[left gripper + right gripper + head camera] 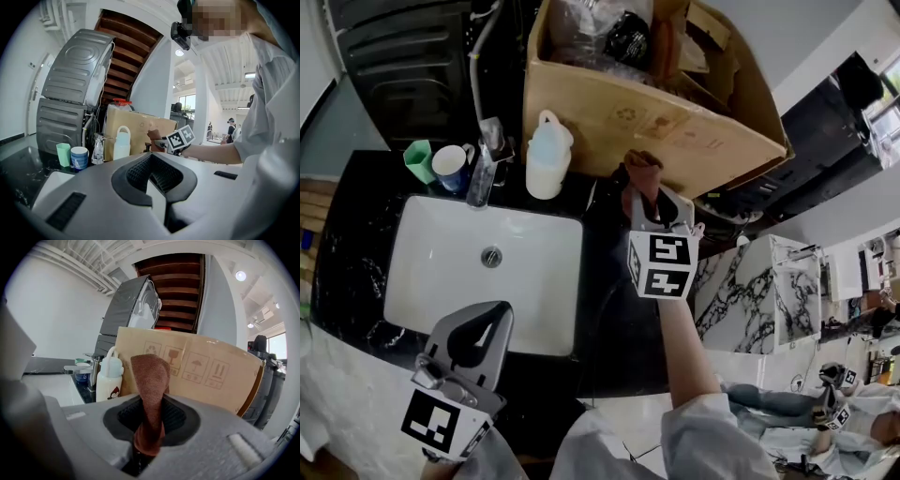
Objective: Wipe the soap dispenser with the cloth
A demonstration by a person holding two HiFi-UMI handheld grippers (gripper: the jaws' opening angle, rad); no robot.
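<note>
A white soap dispenser (547,156) with a pale blue cap and loop handle stands on the dark counter behind the sink's right corner; it shows too in the left gripper view (122,144) and the right gripper view (109,376). My right gripper (643,194) is shut on a brown cloth (643,172), which sticks up from its jaws (150,394), a short way right of the dispenser and apart from it. My left gripper (480,330) hangs shut and empty over the sink's front edge (156,176).
A white sink (441,281) fills the counter's middle, with a chrome tap (484,167) behind it. A green cup (419,160) and a blue-white mug (450,167) stand left of the tap. A big cardboard box (647,103) rises right behind the dispenser. A grey machine (75,93) stands at back.
</note>
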